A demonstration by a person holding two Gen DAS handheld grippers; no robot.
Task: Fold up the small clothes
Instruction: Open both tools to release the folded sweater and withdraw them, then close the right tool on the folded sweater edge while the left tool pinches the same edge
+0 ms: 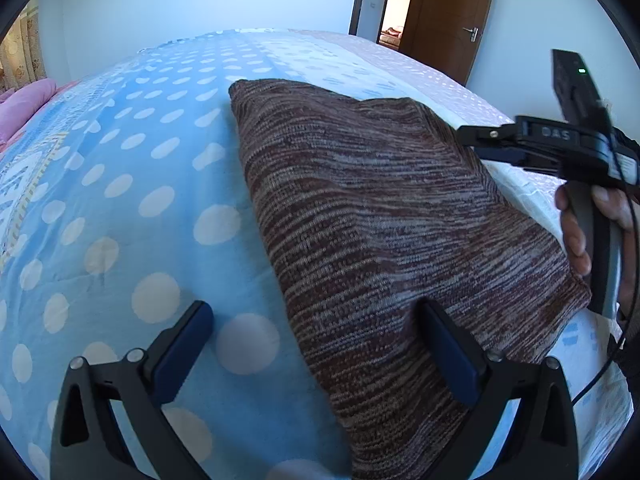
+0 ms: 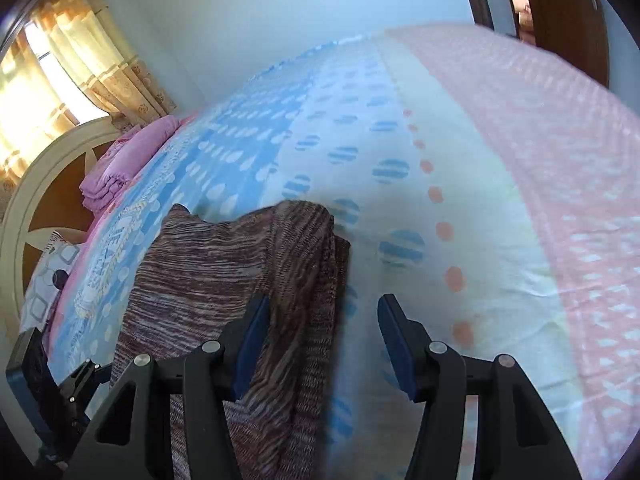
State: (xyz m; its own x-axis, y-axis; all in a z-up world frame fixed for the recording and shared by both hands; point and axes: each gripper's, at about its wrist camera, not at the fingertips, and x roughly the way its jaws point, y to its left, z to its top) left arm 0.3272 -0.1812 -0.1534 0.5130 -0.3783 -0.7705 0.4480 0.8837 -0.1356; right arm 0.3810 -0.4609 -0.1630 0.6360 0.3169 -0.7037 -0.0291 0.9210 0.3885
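A brown and grey striped knit garment [image 1: 380, 220] lies folded on the bed. My left gripper [image 1: 316, 344] is open just above its near left edge, with one finger over the bedsheet and the other over the knit. In the right wrist view the garment [image 2: 224, 280] lies at lower left. My right gripper [image 2: 324, 344] is open and empty over the garment's right edge. The right gripper also shows in the left wrist view [image 1: 480, 138], held by a hand at the garment's far right side.
The bed is covered by a sheet with blue dotted [image 1: 120, 208], white and pink [image 2: 560, 180] bands. A folded pink blanket [image 2: 120, 164] lies by the headboard [image 2: 24, 200]. Curtains hang at the window on the left. A wooden door [image 1: 452, 12] stands behind the bed.
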